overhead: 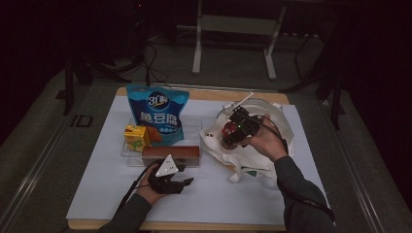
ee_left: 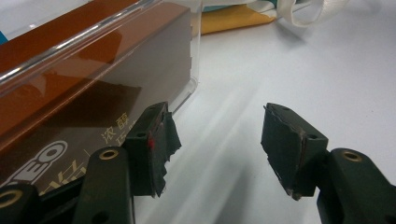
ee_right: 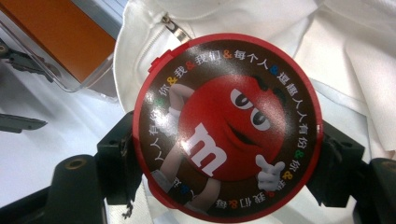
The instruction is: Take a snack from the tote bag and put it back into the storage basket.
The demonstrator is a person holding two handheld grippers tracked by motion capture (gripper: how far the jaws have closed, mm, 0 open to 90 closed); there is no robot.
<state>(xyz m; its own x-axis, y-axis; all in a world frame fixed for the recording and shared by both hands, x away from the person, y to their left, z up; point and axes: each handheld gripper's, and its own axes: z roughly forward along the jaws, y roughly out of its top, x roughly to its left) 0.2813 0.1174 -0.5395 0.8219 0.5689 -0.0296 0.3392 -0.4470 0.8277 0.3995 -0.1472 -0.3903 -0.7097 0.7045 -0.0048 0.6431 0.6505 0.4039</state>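
My right gripper (overhead: 228,137) is shut on a round red candy tub (ee_right: 227,126) with a red cartoon character on its lid, held over the white cloth bag (overhead: 252,150). In the right gripper view the jaws press the tub from both sides. My left gripper (overhead: 184,180) stands open just in front of the clear plastic tray (overhead: 128,158), its fingers (ee_left: 154,149) empty and beside the brown box (ee_left: 70,88) lying in the tray. A blue snack bag (overhead: 158,114) and a yellow carton (overhead: 136,137) also stand in that tray.
The white mat (overhead: 209,199) covers a wooden table (overhead: 204,92). Bag handles (ee_left: 303,14) lie on the mat near the tray's corner. A metal stand (overhead: 235,29) is on the dark floor beyond the table.
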